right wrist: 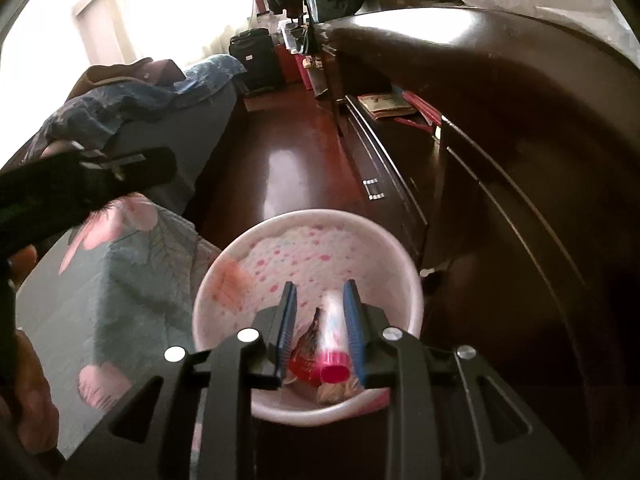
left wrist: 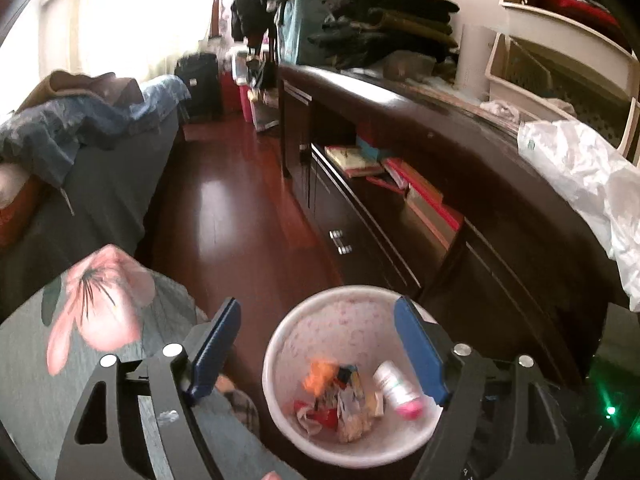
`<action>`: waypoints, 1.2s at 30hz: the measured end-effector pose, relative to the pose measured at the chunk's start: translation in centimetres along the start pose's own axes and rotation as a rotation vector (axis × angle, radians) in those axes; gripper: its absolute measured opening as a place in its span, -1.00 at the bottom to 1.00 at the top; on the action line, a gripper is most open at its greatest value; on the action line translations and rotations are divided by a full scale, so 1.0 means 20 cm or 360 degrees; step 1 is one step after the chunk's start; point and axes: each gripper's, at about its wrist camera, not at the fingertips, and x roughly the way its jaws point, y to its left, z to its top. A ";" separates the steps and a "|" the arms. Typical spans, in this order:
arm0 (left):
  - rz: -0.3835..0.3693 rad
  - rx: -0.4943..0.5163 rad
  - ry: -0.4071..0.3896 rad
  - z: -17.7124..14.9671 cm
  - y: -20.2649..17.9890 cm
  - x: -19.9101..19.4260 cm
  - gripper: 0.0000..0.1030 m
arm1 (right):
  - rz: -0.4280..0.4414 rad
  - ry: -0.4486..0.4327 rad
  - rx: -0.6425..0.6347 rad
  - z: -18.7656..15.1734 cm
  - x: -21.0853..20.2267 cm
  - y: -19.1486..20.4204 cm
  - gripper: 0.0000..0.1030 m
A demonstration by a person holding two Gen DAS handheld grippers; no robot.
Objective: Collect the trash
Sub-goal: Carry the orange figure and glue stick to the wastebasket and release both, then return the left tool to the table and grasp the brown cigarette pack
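Both grippers hang over the bin [left wrist: 280,360] on the floor for a straight drop: the left gripper [left wrist: 320,352] jaws spread wide and empty, the right gripper [right wrist: 320,332] jaws parted around the bottle [right wrist: 334,344], seemingly loose among wrappers [left wrist: 340,404].

Both fisheye views: blown-out window [left wrist: 132,12] upper left, sole light source. Glare streaks on the glossy red-brown wooden floor [left wrist: 224,216] and the dark wooden worktop [right wrist: 420,28]. Cabinet fronts in deep shadow. Heavy barrel distortion, dark vignette corners. Motion blur on the white pink-capped bottle [right wrist: 334,344].
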 end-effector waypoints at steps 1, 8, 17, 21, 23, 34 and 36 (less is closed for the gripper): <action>0.0010 0.0016 -0.0014 0.00 0.00 0.00 0.54 | -0.0008 -0.0002 0.0005 0.00 0.01 -0.01 -0.32; 0.0080 0.0035 -0.0052 0.01 0.02 -0.04 0.62 | 0.0011 0.0023 -0.0006 -0.04 0.01 0.01 -0.26; 0.0286 -0.0052 -0.0070 -0.08 0.23 -0.25 0.76 | 0.0119 0.0058 -0.0085 -0.11 -0.13 0.23 0.03; 0.0370 -0.0154 -0.0030 -0.16 0.41 -0.35 0.78 | 0.0200 0.0058 -0.0169 -0.15 -0.22 0.40 0.19; 0.0435 -0.0227 -0.0006 -0.23 0.53 -0.42 0.78 | 0.0246 0.0054 -0.0220 -0.17 -0.27 0.50 0.28; 0.0847 -0.0673 0.0065 -0.66 1.21 -0.83 0.88 | 0.0502 0.0112 -0.0624 -0.40 -0.47 1.14 0.35; 0.0881 -0.0739 0.0078 -0.73 1.30 -0.89 0.92 | 0.0530 0.0125 -0.0676 -0.43 -0.48 1.21 0.35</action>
